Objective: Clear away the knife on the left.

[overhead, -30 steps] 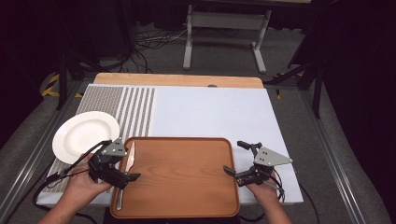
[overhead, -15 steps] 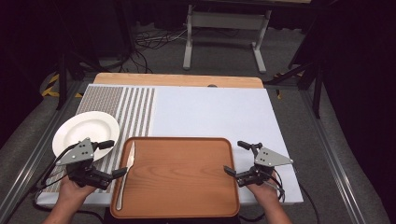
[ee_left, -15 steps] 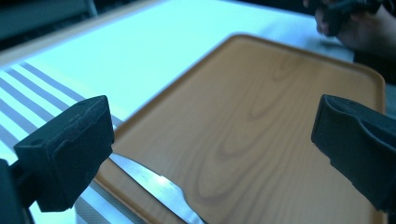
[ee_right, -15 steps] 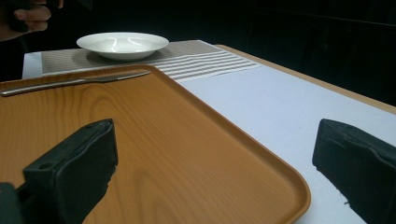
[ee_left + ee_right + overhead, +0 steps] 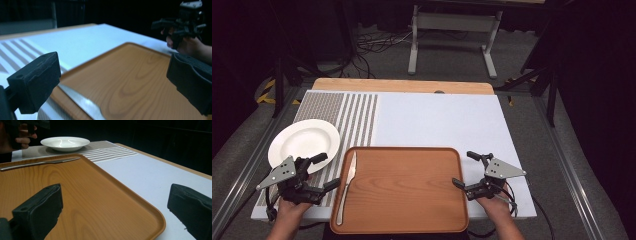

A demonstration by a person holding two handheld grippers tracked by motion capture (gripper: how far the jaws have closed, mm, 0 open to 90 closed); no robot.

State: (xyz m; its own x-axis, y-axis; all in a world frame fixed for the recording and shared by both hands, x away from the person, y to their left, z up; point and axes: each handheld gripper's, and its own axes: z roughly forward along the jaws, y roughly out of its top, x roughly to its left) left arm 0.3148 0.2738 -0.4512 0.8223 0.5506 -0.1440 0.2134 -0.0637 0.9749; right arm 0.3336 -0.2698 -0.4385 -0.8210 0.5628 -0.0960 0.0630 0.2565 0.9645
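A wooden tray sits at the near edge of the table, with a knife lying along its left side. A white plate rests to the tray's left, on the striped mat. The left gripper hovers just left of the tray, jaws spread and empty; it seems to overlap the plate's near rim, though contact is unclear. The right gripper sits at the tray's right edge, jaws apart, empty.
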